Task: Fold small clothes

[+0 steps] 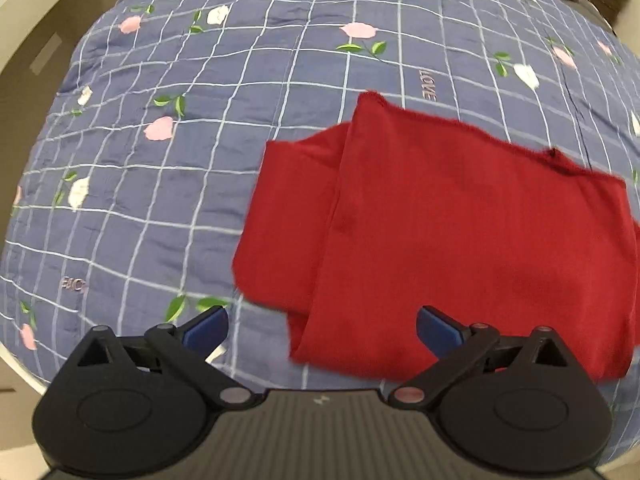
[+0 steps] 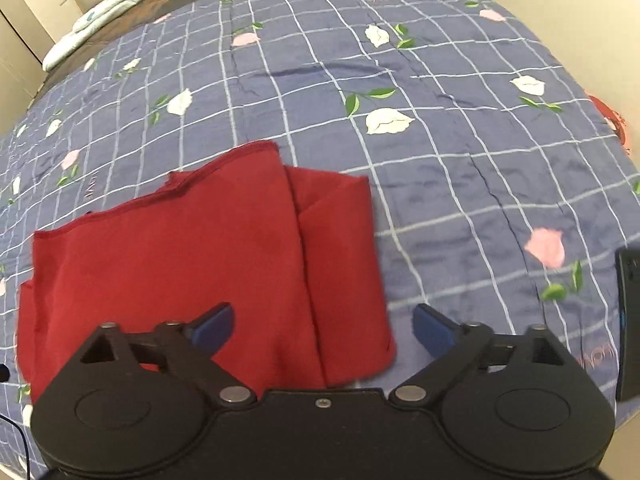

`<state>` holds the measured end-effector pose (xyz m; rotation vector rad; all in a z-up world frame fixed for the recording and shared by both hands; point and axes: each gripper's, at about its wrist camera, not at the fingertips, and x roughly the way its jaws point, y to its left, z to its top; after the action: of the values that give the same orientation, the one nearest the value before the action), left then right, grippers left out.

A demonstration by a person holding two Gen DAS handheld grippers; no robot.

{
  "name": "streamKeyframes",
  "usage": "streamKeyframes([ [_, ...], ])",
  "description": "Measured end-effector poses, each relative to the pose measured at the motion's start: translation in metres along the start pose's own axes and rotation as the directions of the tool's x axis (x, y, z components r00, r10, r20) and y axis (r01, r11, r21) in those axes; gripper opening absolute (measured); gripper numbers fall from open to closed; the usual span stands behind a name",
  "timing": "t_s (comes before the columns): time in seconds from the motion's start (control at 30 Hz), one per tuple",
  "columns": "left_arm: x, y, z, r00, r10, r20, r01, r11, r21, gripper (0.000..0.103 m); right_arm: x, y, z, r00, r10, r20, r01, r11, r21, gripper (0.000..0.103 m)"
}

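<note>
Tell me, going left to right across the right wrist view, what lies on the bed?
Folded white-and-teal blanket at the far left edge → folded red cloth garment → bare blue checked floral quilt → dark flat rectangular object at the right edge.

Blue floral grid bedspread (image 2: 440,168), beige walls (image 2: 580,20)
</note>
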<state>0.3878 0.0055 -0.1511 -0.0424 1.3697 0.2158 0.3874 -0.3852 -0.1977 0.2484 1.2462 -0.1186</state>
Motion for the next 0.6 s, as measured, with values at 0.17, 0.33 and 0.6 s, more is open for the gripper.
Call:
streamKeyframes([
  [0.17,-0.024,-0.004,-0.043,0.999,-0.023,0.03,0.021,0.997,0.074,0.102,-0.033,0.014,-0.035,0.999,0.014,0.028,-0.014,1.0,-0.001,0.1],
  [0.33,-0.059,0.002,-0.098,0.998,-0.035,0.059,0.028,0.994,0.108,0.102,-0.08,0.034,-0.076,0.995,0.054,0.08,-0.053,0.998,-0.016,0.102],
  [0.6,-0.118,0.017,-0.158,0.987,-0.034,0.159,0.008,0.987,0.161,0.102,-0.16,0.066,-0.148,0.975,0.145,0.166,-0.131,0.987,-0.092,0.102],
])
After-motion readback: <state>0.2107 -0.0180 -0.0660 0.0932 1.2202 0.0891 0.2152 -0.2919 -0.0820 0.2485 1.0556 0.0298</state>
